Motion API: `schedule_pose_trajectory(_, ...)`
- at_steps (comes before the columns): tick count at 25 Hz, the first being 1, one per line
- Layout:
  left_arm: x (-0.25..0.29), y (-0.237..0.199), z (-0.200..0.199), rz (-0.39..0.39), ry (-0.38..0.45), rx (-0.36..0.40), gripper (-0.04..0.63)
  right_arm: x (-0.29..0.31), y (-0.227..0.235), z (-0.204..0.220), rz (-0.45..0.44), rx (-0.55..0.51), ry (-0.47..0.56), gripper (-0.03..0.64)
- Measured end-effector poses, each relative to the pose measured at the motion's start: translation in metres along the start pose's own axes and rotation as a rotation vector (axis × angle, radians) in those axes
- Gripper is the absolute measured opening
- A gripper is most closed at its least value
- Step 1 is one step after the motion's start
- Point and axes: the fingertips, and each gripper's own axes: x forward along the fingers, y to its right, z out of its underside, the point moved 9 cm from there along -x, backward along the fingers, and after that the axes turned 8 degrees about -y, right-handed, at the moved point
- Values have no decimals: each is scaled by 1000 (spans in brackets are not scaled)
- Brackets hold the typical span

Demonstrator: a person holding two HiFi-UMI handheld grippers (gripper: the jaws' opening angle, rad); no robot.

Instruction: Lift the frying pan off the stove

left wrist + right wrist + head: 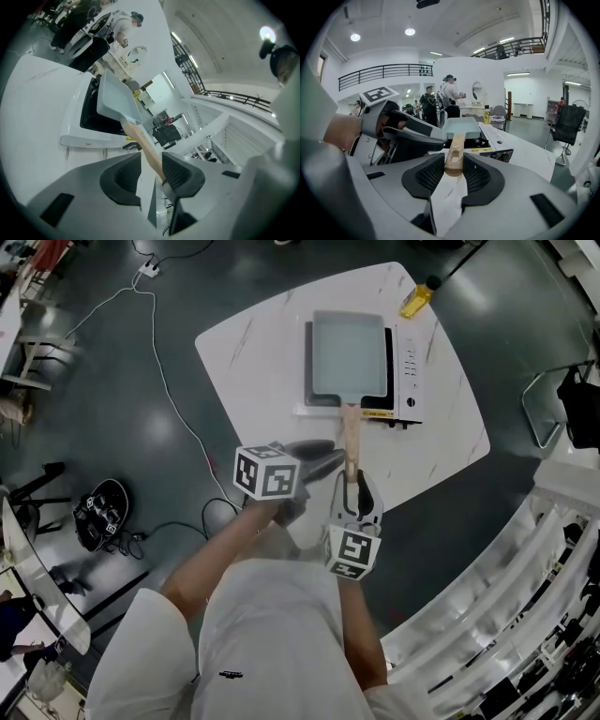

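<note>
- One pan (349, 357), one stove (410, 381), one yellow bottle (419, 298) and two claws are in play.
- The pan sits flat on the stove on the white surface (253, 343). The bottle stands at the stove's 1 o'clock.
- In the head view the pan's long axis runs 12 to 6, and its wooden handle (351, 432) points to 6, toward the person.
- The right claw (453, 164) comes in from 6 and is clenched on the handle's end, a pad on each side.
- The left claw (150, 164) reaches in from 9 with its jaws apart. The handle shows in the gap, not pinched.
</note>
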Motion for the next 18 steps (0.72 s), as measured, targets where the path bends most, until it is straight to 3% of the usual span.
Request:
schedule_pose_trajectory(3,10,-9,-2,48,-28,-25,118,0,0,2,-4,8,-3,114)
schedule_pose_trajectory(6,16,-10,-6,124,-48,-60,161,-1,-1,2,-7,10,-6,114)
schedule_pose_trajectory(11,31,-10,-12,177,-91,-61,172,-1,0,2,-9,9,-2,114)
schedule_pose_trajectory(18,42,-18,-4,264,-105,-102,133,-1,2,4,-21,20,-7,114)
